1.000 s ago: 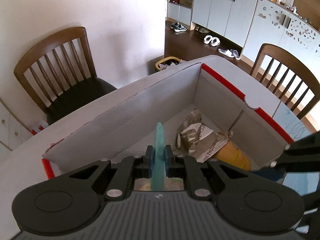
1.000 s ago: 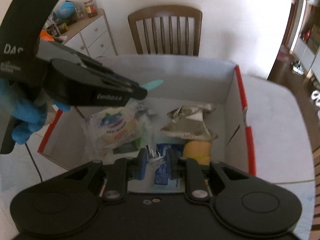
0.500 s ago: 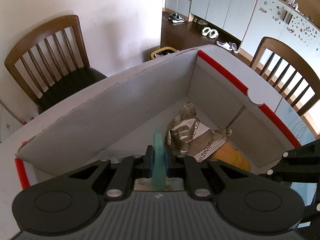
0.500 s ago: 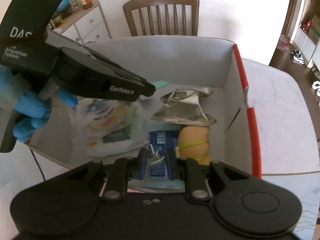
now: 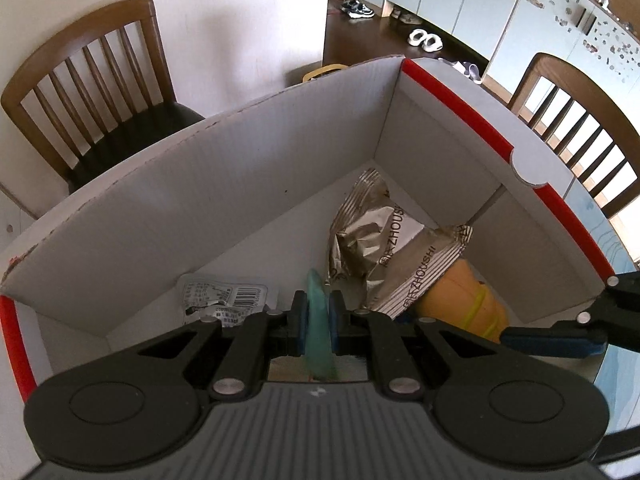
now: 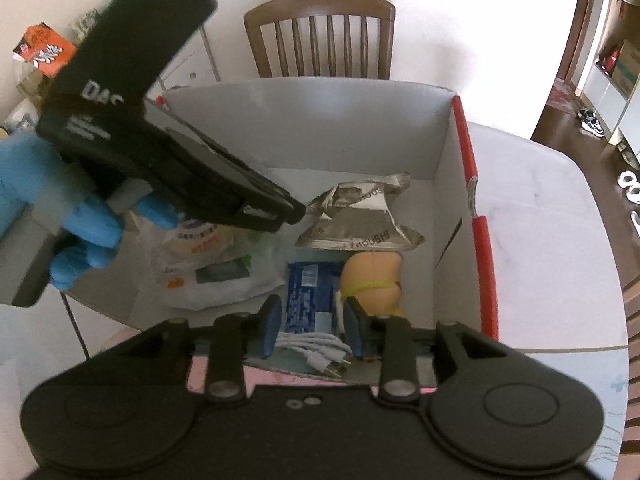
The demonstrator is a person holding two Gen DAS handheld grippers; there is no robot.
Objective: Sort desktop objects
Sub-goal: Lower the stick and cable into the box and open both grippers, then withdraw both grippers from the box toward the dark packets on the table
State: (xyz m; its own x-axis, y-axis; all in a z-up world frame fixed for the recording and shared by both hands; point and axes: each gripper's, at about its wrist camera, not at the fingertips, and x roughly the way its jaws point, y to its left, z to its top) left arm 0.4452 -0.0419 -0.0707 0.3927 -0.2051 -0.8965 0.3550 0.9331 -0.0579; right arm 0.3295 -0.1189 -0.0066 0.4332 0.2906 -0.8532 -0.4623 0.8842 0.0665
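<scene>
Opening hand-held gripper point(image 6: 311, 326) around white cable point(image 6: 312, 350)

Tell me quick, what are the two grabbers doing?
Left gripper: closed on a thin teal piece.
Right gripper: opening, the white cable lying loose between its jaws.

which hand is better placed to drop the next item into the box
Left. The left gripper is shut on a teal strip above the box floor. The right gripper is opening; the white cable lies between its pads.
</scene>
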